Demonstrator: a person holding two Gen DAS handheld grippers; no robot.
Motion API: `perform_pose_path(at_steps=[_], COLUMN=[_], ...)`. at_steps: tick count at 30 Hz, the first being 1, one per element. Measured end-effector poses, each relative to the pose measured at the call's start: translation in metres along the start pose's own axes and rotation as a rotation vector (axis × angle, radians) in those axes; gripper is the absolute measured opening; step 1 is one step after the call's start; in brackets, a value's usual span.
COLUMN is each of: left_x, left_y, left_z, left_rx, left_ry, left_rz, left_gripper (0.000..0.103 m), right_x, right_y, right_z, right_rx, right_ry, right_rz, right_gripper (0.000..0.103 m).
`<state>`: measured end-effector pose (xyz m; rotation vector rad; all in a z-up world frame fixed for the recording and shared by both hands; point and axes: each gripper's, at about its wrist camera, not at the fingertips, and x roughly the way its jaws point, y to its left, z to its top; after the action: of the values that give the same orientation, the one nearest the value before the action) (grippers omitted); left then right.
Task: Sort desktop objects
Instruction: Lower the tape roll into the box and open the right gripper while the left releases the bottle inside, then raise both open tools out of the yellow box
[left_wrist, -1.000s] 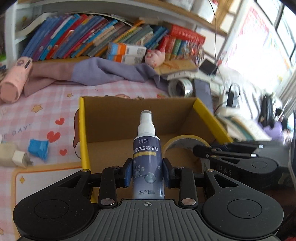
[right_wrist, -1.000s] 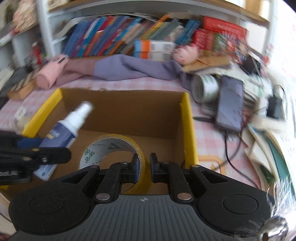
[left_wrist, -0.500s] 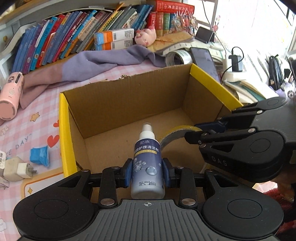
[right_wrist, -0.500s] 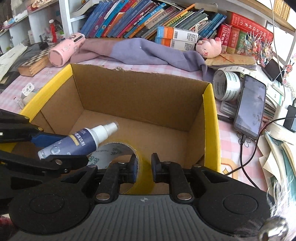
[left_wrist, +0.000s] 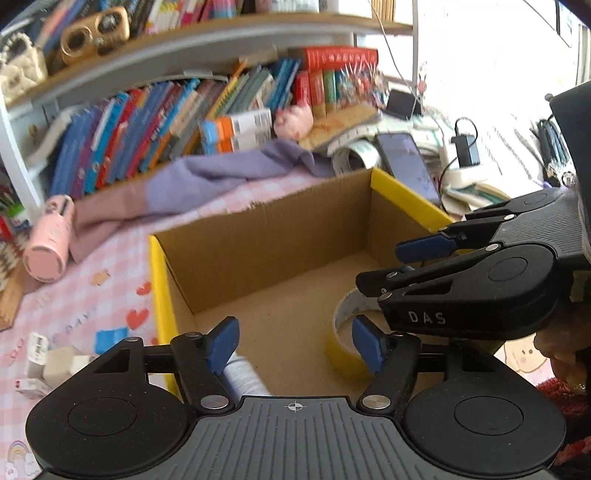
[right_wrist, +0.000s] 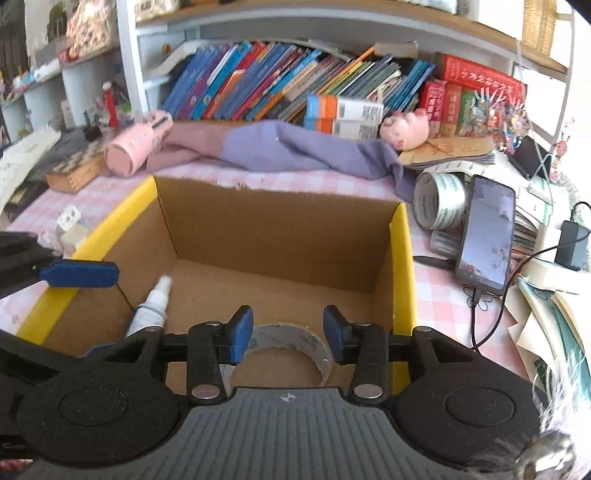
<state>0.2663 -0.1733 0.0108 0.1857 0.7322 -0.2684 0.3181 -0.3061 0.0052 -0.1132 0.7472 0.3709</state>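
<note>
A cardboard box with yellow rims (left_wrist: 159, 280) (right_wrist: 400, 258) stands open on the pink checked desk. The spray bottle (right_wrist: 151, 310) lies on the box floor at the left; its body shows below my left gripper (left_wrist: 243, 376). The yellow tape roll (left_wrist: 341, 347) (right_wrist: 284, 343) lies on the box floor at the right. My left gripper (left_wrist: 293, 343) is open and empty above the box's near edge. My right gripper (right_wrist: 288, 332) is open and empty just above the tape roll; it also shows in the left wrist view (left_wrist: 424, 247).
A purple and pink cloth (right_wrist: 280, 147), a pink cylinder (right_wrist: 135, 147) and a row of books (right_wrist: 280, 88) lie behind the box. A phone (right_wrist: 487, 236), a white tape roll (right_wrist: 439, 203), cables and papers lie to the right. Small white blocks (left_wrist: 48, 362) lie to the left.
Both grippers have opened. The spray bottle has dropped from my left gripper and the tape roll from my right onto the box floor. Both grippers have lifted and drawn back slightly.
</note>
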Motion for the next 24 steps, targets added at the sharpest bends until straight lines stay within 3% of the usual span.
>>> perform_pose_path(at_steps=[14, 24], left_x=[-0.041, -0.073], left_y=[0.021, 0.041], left_z=[-0.022, -0.047], left_rx=[-0.084, -0.086], left_ry=[-0.094, -0.125], left_rz=[0.077, 0.068], left_gripper=[0.078, 0.08], right_x=[-0.039, -0.069], right_y=[0.013, 0.049], right_z=[-0.01, -0.026], right_rx=[0.069, 0.105], right_ry=[-0.124, -0.168], right_rz=[-0.061, -0.129], right_gripper=[0.054, 0.061])
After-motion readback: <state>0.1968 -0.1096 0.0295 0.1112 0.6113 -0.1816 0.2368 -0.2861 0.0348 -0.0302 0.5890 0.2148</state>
